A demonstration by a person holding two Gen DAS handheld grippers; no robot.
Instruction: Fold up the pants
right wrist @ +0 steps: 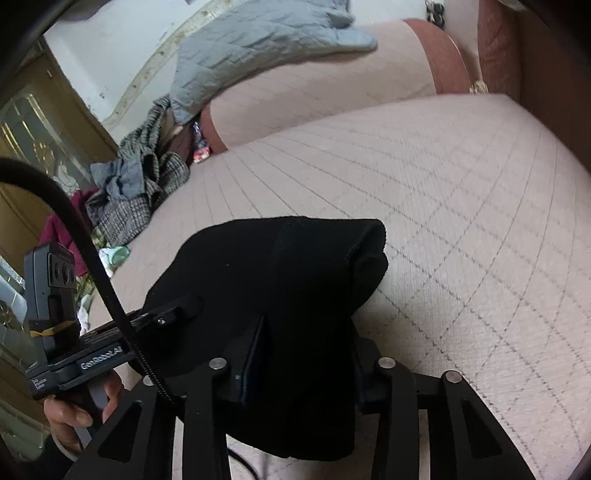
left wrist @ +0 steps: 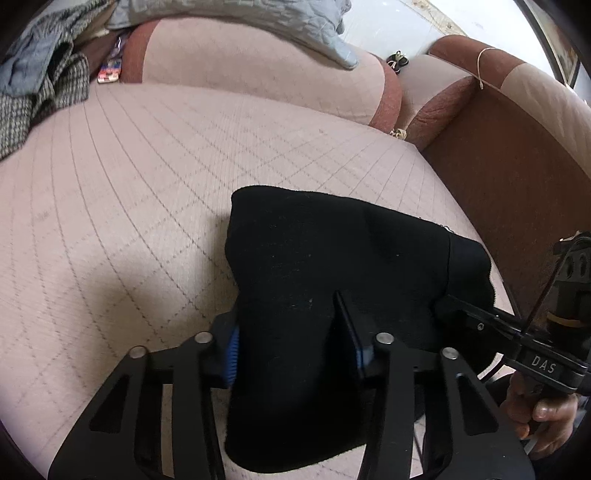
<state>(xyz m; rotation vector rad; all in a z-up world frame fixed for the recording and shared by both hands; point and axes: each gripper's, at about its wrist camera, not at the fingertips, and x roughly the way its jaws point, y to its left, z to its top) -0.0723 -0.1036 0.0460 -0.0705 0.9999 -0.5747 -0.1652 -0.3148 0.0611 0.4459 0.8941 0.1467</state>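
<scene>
Black pants [left wrist: 332, 254] lie bunched on a pink quilted sofa seat [left wrist: 129, 192]. My left gripper [left wrist: 291, 347] is shut on the near left part of the pants, with cloth draped over its fingers. My right gripper shows in the left wrist view [left wrist: 458, 310] gripping the pants' right edge. In the right wrist view the pants [right wrist: 280, 266] hang over my right gripper [right wrist: 306, 354], which is shut on the cloth. The left gripper [right wrist: 177, 310] holds the pants' left edge there.
A grey quilted blanket [left wrist: 258, 18] lies over the sofa back. A heap of checked and grey clothes [left wrist: 33, 85] sits at the seat's far left. A brown armrest [left wrist: 498, 166] rises at the right. A wooden cabinet [right wrist: 33, 122] stands left.
</scene>
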